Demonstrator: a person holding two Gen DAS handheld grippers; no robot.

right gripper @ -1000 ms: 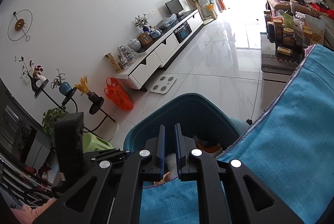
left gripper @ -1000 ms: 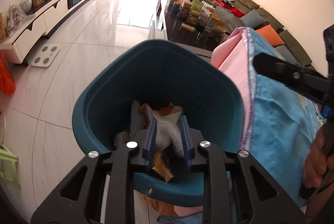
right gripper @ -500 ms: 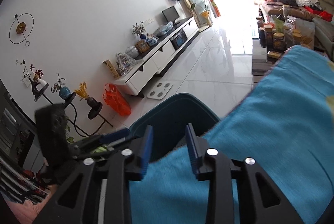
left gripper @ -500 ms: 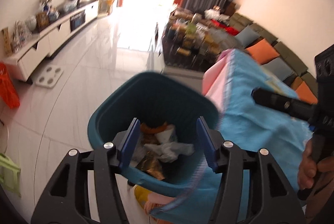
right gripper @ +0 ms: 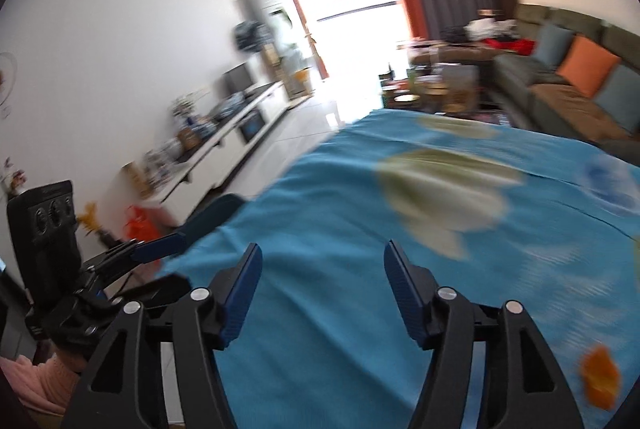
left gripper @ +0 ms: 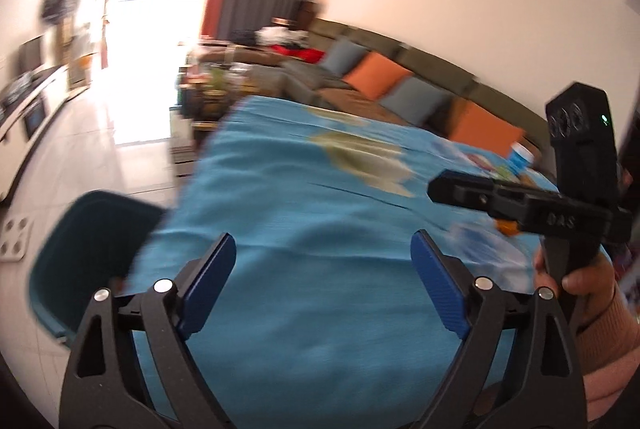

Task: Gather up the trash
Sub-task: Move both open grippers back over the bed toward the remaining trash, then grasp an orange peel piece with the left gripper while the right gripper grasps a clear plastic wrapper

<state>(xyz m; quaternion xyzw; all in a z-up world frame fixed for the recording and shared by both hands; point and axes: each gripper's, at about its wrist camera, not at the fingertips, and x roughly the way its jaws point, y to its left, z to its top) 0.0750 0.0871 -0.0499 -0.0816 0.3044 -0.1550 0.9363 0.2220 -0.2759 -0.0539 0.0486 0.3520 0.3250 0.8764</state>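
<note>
My left gripper [left gripper: 322, 277] is open and empty above the blue tablecloth [left gripper: 320, 197]. The teal trash bin [left gripper: 80, 253] stands on the floor at the table's left edge, its contents hidden. My right gripper [right gripper: 322, 289] is open and empty over the same cloth [right gripper: 400, 229]. An orange scrap [right gripper: 598, 377] lies on the cloth at the lower right of the right wrist view. Another small orange piece [left gripper: 506, 227] lies under the right gripper [left gripper: 460, 189] as the left wrist view shows it. Both views are blurred.
A blue-and-white cup [left gripper: 520, 157] stands at the table's far right. A sofa with orange and grey cushions [left gripper: 380, 77] runs along the right wall. A cluttered coffee table [right gripper: 432, 89] is beyond the table, a white TV cabinet [right gripper: 224, 149] along the left wall.
My left gripper let go of the crumpled trash into the bin and opened wide. Both grippers swung right from the bin to over the table. The right gripper opened.
</note>
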